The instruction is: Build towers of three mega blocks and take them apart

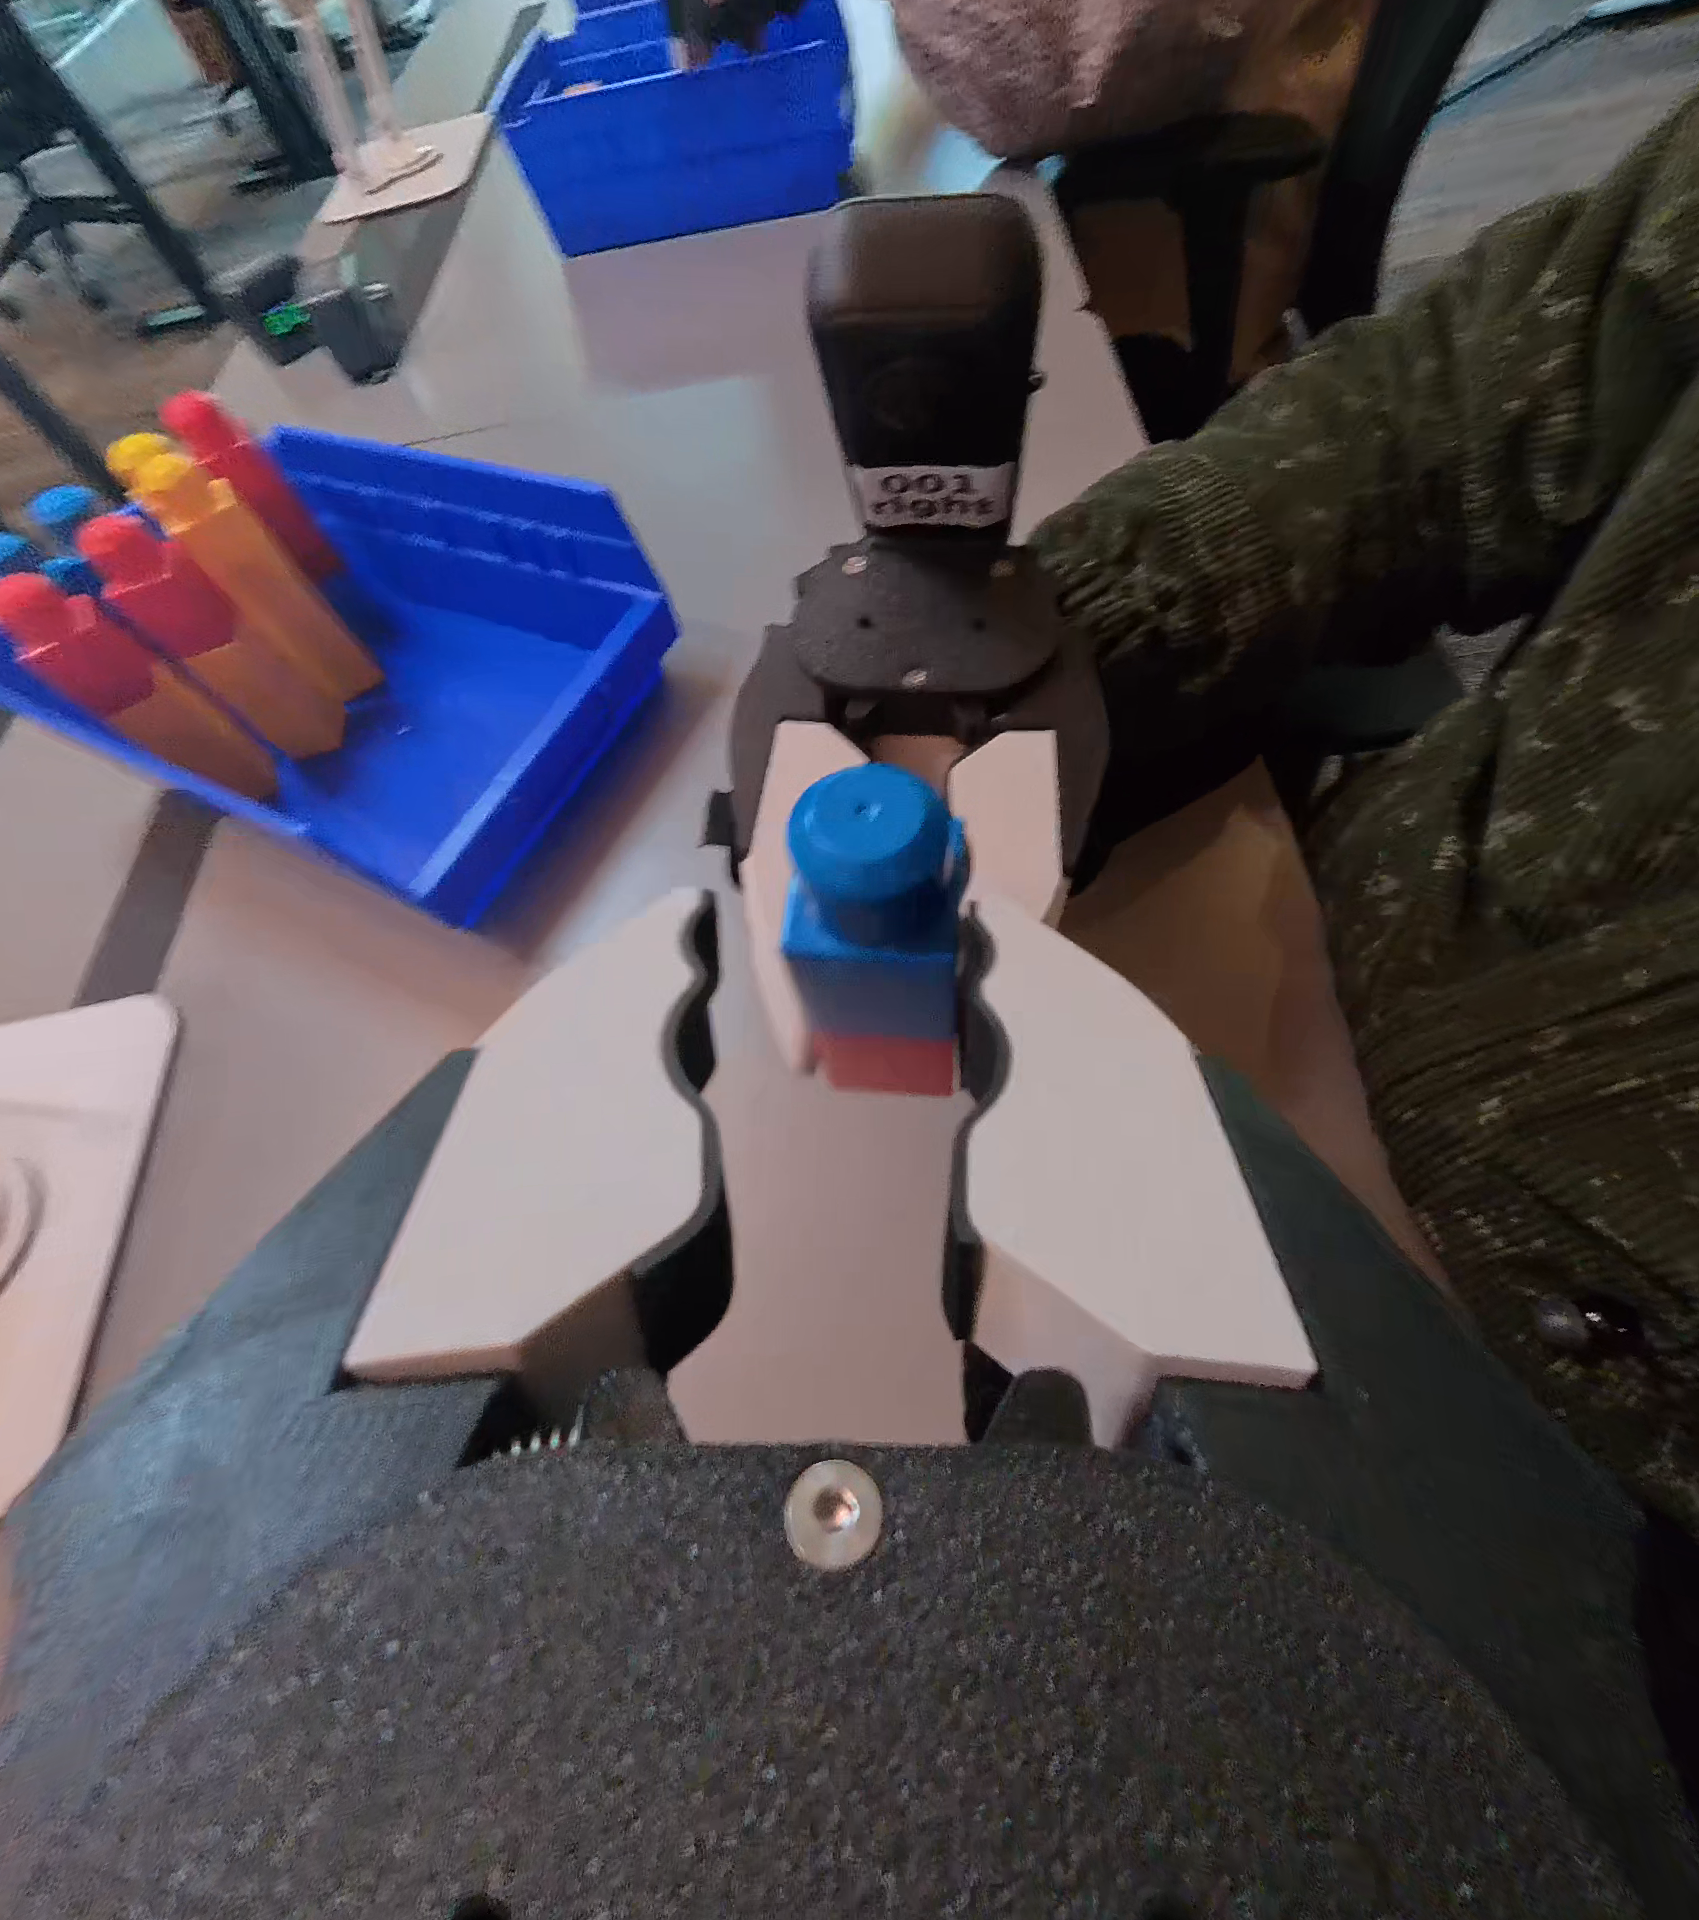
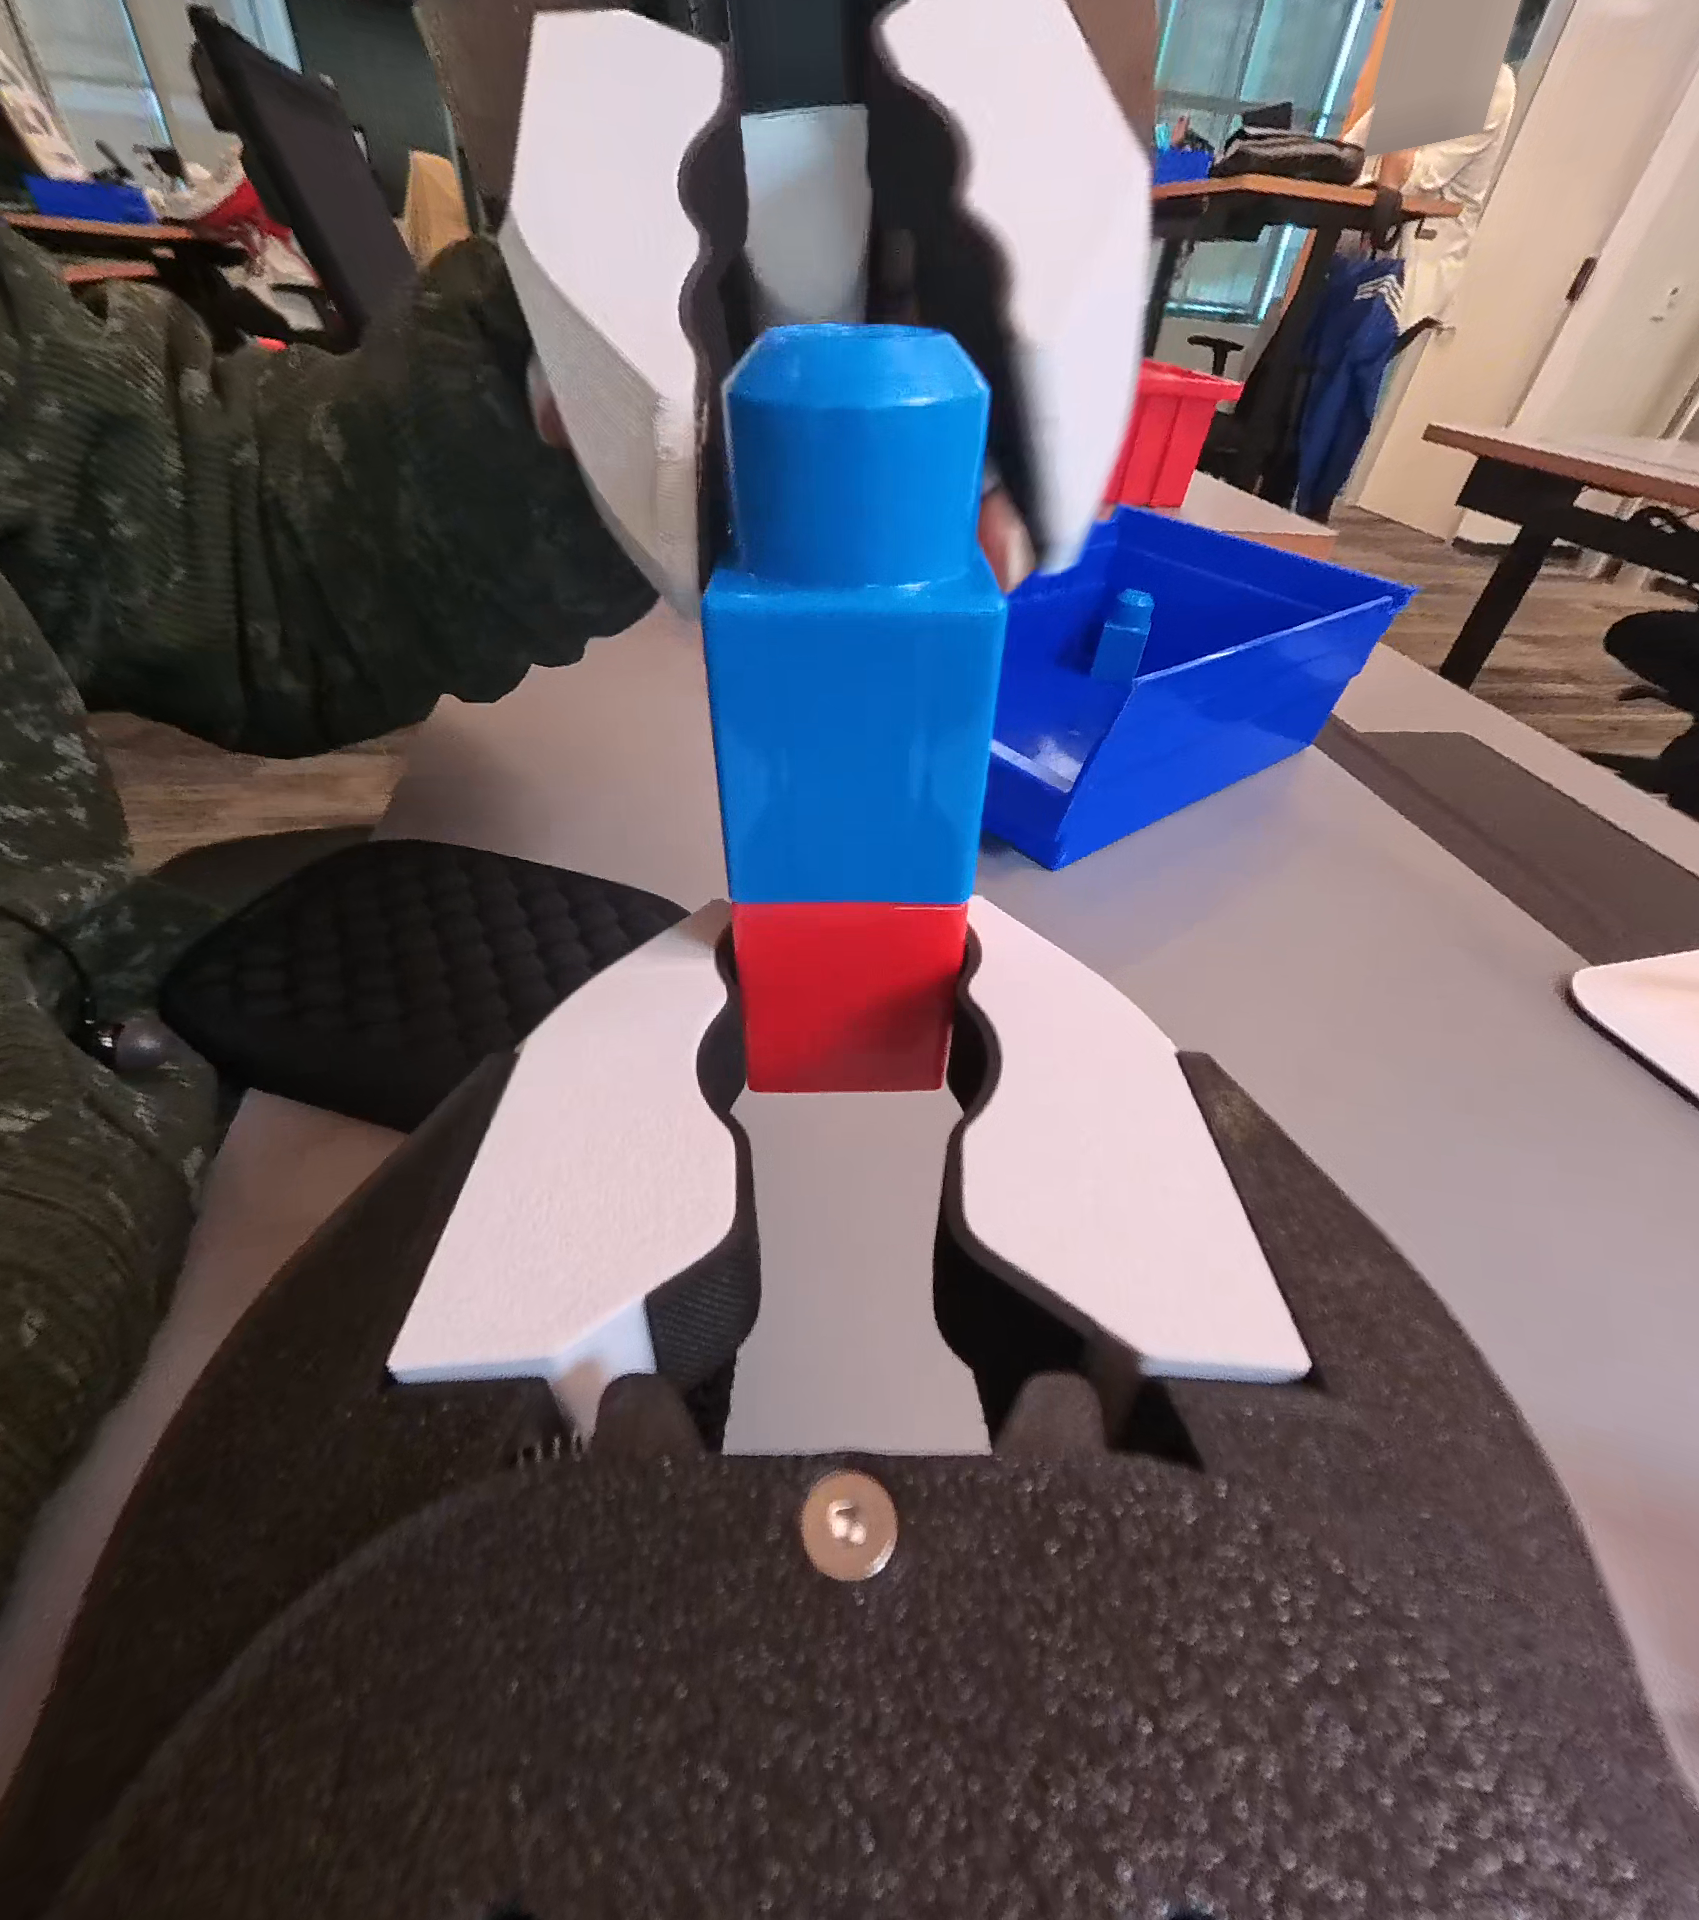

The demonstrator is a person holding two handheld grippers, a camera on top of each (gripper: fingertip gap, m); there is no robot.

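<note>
The right gripper (image 2: 850, 997) is clamped on the red block (image 2: 845, 997), with the blue block (image 2: 850, 727) stacked on it and pointing away along the fingers. The left gripper (image 1: 840, 966) meets the stack from the far end, its jaws parted and flanking the blue block's sides without clearly pinching. Any pull probably runs along that shared long axis, above the table (image 2: 1344, 935), with the bin (image 1: 512, 727) off to the side.

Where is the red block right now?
The red block sits in the middle of the right wrist view, pinched by the right claw, right under the blue block.
</note>
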